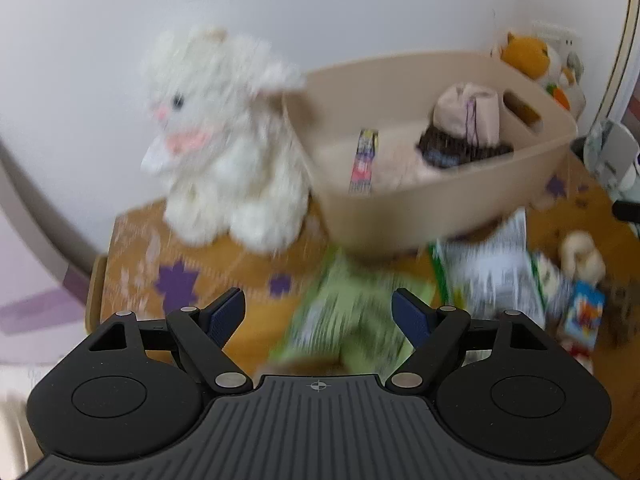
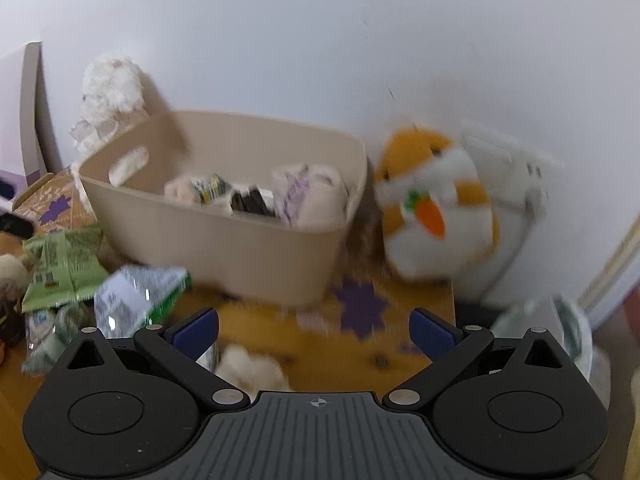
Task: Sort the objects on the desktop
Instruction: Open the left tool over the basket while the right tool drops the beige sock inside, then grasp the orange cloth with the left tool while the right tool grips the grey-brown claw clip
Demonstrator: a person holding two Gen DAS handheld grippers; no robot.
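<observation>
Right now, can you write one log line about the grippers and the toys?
left gripper: open, empty | right gripper: open, empty | beige bin: partly filled | white plush: left of bin | green packet: on table

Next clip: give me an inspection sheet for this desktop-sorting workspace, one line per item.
Surface: orange tabletop with purple flower prints.
Job's things: beige plastic bin already holding several small items; green snack packet and silver-green foil packet lie outside, in front of it.
Clutter: fluffy white plush rabbit sits left of the bin; orange-and-white plush with carrot on its right.
Grippers: left hand-held gripper open over the green packet, pads not pressing; right hand-held gripper open, empty.
Cables: nothing seen.
Surroundings: plain white wall.
</observation>
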